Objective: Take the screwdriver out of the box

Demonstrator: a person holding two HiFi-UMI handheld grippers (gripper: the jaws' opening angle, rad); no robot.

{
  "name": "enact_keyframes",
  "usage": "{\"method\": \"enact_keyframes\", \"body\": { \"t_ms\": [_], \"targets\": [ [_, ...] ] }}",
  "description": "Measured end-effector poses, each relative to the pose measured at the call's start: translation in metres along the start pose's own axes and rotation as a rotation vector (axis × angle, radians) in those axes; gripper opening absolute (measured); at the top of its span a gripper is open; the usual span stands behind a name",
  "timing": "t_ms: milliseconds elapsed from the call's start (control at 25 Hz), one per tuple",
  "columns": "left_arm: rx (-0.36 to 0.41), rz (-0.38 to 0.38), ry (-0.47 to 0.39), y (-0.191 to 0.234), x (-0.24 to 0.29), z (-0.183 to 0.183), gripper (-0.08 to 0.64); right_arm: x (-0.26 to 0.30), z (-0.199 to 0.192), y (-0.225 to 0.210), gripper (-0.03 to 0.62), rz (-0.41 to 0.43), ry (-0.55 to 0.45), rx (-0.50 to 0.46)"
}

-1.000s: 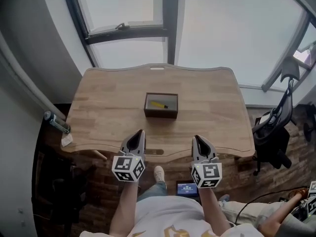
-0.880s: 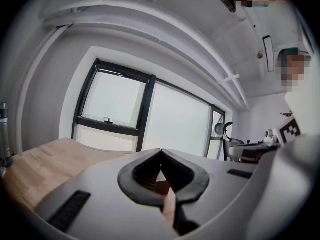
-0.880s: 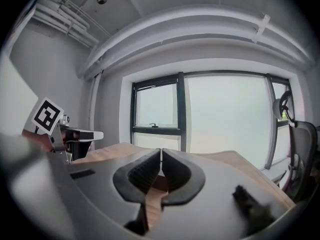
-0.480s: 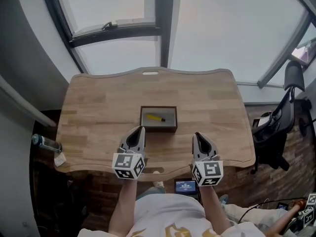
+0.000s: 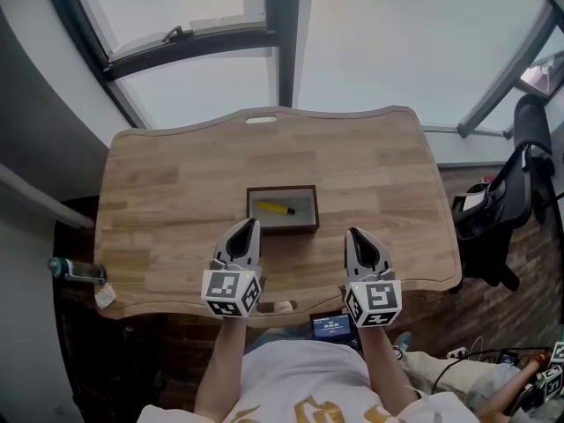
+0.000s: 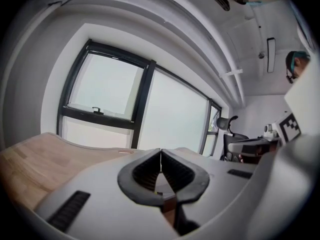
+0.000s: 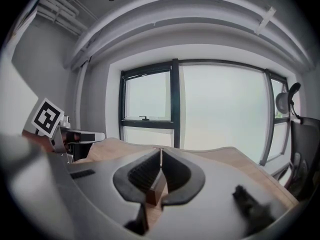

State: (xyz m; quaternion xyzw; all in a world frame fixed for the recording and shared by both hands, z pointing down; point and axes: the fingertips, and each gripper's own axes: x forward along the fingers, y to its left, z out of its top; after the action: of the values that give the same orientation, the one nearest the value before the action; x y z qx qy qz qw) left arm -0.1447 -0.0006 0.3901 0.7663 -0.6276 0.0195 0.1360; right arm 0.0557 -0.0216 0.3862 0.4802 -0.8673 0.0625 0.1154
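Observation:
A small dark open box [image 5: 282, 209] sits in the middle of the wooden table [image 5: 176, 192]. Inside it lies a yellow screwdriver [image 5: 274, 208] with a dark tip. My left gripper [image 5: 249, 225] hovers just in front of the box's near left corner, jaws shut and empty. My right gripper [image 5: 356, 233] hangs to the right of the box, a little nearer the table's front edge, also shut with nothing in it. In the left gripper view the gripper [image 6: 160, 152] shows its tips meeting; the right gripper view shows that gripper [image 7: 160, 150] the same way.
Large windows [image 5: 370, 42] rise behind the table. A black office chair [image 5: 507, 210] stands at the right. A bottle [image 5: 75, 270] pokes out at the table's left edge, and a small screen [image 5: 333, 327] glows under the front edge.
Both grippers have come forward over the table's front edge toward the box. The box now lies much closer to their tips, and the view has tilted further over the table.

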Motion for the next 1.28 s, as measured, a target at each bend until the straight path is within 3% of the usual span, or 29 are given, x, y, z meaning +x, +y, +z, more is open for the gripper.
{"method": "enact_keyframes", "body": {
  "t_ms": [320, 520, 800, 1280],
  "targets": [
    [0.025, 0.0, -0.002, 0.011, 0.014, 0.001, 0.014, 0.02, 0.001, -0.002, 0.032, 0.022, -0.016, 0.01],
    [0.007, 0.001, -0.012, 0.014, 0.022, 0.008, 0.014, 0.027, 0.005, -0.016, 0.032, 0.017, -0.019, 0.069],
    [-0.003, 0.002, 0.001, 0.014, 0.032, 0.001, 0.014, 0.036, 0.001, -0.019, 0.032, 0.032, -0.011, 0.071],
    [0.014, -0.042, 0.083, 0.006, 0.056, -0.019, 0.014, 0.053, -0.019, -0.025, 0.032, 0.056, 0.037, 0.102]
  ]
}}
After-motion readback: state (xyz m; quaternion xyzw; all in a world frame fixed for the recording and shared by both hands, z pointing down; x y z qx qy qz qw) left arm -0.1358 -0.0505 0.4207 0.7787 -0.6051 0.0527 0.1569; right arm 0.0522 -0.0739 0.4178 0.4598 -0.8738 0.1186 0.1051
